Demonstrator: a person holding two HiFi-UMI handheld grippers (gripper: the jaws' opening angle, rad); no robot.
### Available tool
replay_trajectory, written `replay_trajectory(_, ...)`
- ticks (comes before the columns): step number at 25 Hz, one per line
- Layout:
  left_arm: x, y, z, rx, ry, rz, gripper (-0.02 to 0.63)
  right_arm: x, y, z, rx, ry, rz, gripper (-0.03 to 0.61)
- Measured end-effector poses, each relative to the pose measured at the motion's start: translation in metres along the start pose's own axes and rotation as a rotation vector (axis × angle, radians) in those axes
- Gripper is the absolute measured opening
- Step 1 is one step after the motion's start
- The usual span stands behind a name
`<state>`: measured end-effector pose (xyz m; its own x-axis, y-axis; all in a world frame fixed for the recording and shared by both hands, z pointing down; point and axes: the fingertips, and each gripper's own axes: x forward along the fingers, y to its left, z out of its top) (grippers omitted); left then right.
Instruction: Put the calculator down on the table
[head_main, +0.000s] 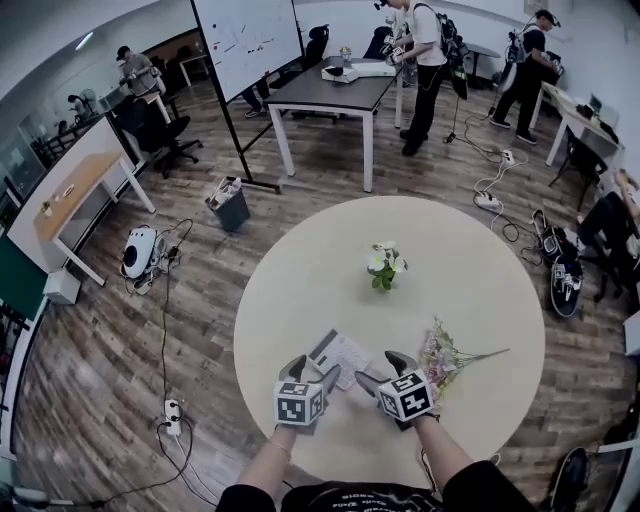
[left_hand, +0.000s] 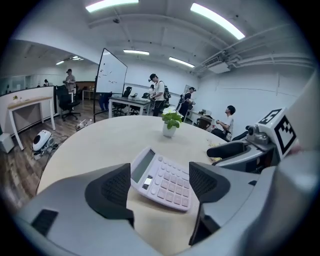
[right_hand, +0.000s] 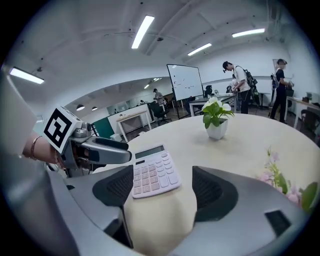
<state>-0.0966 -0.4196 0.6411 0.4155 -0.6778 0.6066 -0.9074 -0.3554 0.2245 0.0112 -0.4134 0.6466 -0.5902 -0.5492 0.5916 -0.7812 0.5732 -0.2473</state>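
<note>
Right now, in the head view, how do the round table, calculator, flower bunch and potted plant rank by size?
1. round table
2. flower bunch and calculator: they look about alike and both are partly hidden, so not ranked
3. potted plant

Calculator (head_main: 338, 357) white, display grey. Table (head_main: 300, 290) plain cream. Left gripper (head_main: 312, 372), right gripper (head_main: 382, 370) grey; pads (left_hand: 107, 190) black, dimpled; cubes (head_main: 299, 402) black-and-white squares. Pot plant (head_main: 384, 265), table centre: white pot, green leaves. Flower bunch (head_main: 440, 355), right edge: pink. Floor (head_main: 100, 350) brown planks.
</note>
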Motion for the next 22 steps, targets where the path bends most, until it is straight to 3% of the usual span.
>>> replay_trajectory(5,-0.031,-0.028,-0.017,0.037,-0.033,-0.045,0.386,-0.034,0.015,-0.004,-0.056,-0.036,-0.01,0.374)
replay_trajectory(8,-0.048,-0.051,-0.029,0.059,-0.052,-0.101,0.385,-0.057,0.027,-0.011,-0.082,-0.048,-0.008,0.338)
replay_trajectory(11,-0.067,-0.069,-0.036,0.063,-0.081,-0.131,0.385,-0.081,0.037,-0.022,-0.096,-0.067,-0.041,0.336)
replay_trajectory(17,-0.109,-0.108,-0.055,0.151,-0.167,-0.154,0.385,-0.128,0.067,-0.052,-0.121,-0.11,-0.111,0.33)
replay_trajectory(22,-0.139,-0.124,-0.085,0.167,-0.178,-0.172,0.385,-0.161,0.092,-0.085,-0.114,-0.134,-0.158,0.325)
